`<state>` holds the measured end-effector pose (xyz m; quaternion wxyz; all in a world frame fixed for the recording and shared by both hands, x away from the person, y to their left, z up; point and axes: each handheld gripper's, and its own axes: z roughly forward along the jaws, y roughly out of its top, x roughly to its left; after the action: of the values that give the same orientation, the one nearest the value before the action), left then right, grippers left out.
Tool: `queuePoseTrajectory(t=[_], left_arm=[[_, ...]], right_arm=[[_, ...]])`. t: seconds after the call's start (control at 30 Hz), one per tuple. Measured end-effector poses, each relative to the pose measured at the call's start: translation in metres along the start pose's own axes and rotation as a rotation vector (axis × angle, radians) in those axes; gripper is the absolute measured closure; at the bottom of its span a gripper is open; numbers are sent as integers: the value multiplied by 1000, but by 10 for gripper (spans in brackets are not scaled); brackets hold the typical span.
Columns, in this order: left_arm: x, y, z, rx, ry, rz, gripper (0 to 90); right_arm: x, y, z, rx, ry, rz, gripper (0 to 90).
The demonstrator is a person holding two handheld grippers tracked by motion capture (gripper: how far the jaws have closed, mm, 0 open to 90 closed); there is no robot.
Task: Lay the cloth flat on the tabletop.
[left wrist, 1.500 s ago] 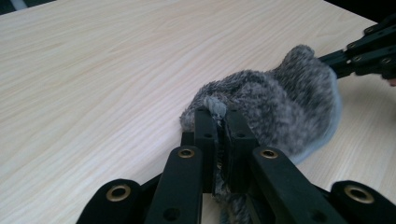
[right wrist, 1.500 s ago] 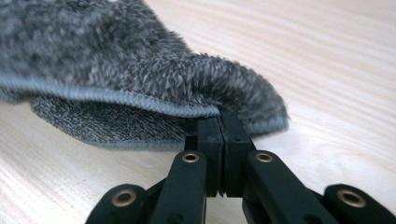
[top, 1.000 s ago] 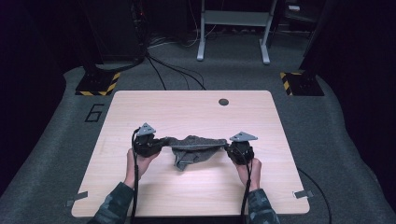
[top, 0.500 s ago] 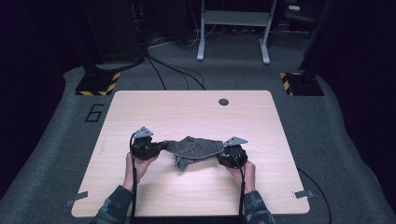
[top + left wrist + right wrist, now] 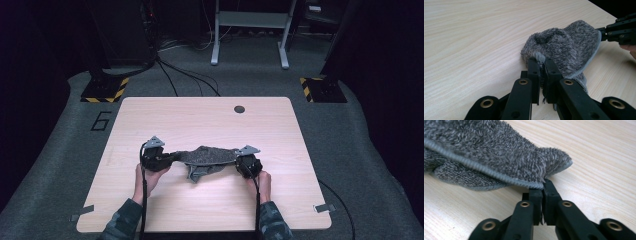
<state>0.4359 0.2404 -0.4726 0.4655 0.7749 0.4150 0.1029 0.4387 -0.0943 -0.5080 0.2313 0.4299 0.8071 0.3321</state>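
Note:
A grey fuzzy cloth (image 5: 209, 157) with a stitched hem is stretched between both grippers over the near middle of the wooden table (image 5: 210, 120). My left gripper (image 5: 170, 159) is shut on the cloth's left corner (image 5: 539, 58). On the other side, my right gripper (image 5: 238, 161) is shut on the hemmed right corner (image 5: 541, 185). The cloth (image 5: 566, 47) bunches and folds under itself, and a loose flap (image 5: 196, 173) hangs toward the person. In the left gripper view the other gripper (image 5: 619, 31) holds the far edge. The cloth (image 5: 489, 152) rises off the tabletop at the pinched corner.
A round cable hole (image 5: 239, 109) sits near the table's far edge. Beyond the table stand a yellow-black striped base (image 5: 104, 90) at the left, another (image 5: 320, 89) at the right, and a grey stand (image 5: 250, 30). Cables (image 5: 175, 75) run across the floor.
Both grippers have shifted a little away from the person, and the cloth between them is drawn flatter and wider than a second ago. The grips are unchanged.

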Motion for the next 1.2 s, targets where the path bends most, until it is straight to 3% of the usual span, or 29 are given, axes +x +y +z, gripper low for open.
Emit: queuePoseTrajectory(t=[0.23,0.33,0.37,0.47,0.53,0.57,0.6,0.63,0.67,0.73,0.77,0.8,0.87,0.9,0.93,0.97,1.03,1.1,1.13,1.17,1.2], left_arm=[[0,-5,-3,9,9,-5,857],[1,-10,-4,31,16,-11,859],[2,-14,-5,33,18,-30,863],[4,-17,-5,43,17,-36,867],[8,-16,-2,40,17,-38,871],[16,-3,3,38,24,-25,873],[16,-3,3,38,24,-25,875],[30,27,15,23,47,-37,876],[30,27,15,23,47,-37,877],[53,78,24,6,87,-21,876],[61,134,13,-81,129,-27,877],[61,134,13,-81,129,-27,877],[55,176,-11,-175,162,19,877],[39,193,-29,-243,182,65,876],[39,193,-29,-243,182,65,876],[28,190,-41,-266,188,103,876],[24,183,-43,-262,190,119,875],[24,153,-37,-226,182,120,874],[24,153,-37,-226,182,120,874],[25,141,-33,-210,179,115,873],[27,129,-27,-188,172,104,873]], right_arm=[[-6,-4,-15,-36,54,41,886],[-7,-7,-24,-44,98,82,885],[-9,-10,-29,-46,128,71,887],[-10,-11,-32,-32,157,84,891],[-10,-10,-32,-24,157,85,893],[-13,0,-28,-7,137,53,896],[-13,0,-28,-7,137,53,896],[-25,30,-19,5,96,8,898],[-25,30,-19,5,96,8,898],[-49,83,-11,13,48,-56,899],[-69,146,-20,-2,-17,-95,899],[-69,146,-20,-2,-17,-95,899],[-76,200,-50,-91,-46,-82,898],[-73,232,-80,-182,-59,-89,896],[-73,232,-80,-182,-59,-89,896],[-66,243,-99,-223,-70,-123,895],[-63,240,-104,-229,-61,-127,894],[-55,215,-99,-206,-34,-138,891],[-55,215,-99,-206,-34,-138,891],[-49,188,-82,-161,-25,-146,891],[-49,188,-82,-161,-25,-146,891]])
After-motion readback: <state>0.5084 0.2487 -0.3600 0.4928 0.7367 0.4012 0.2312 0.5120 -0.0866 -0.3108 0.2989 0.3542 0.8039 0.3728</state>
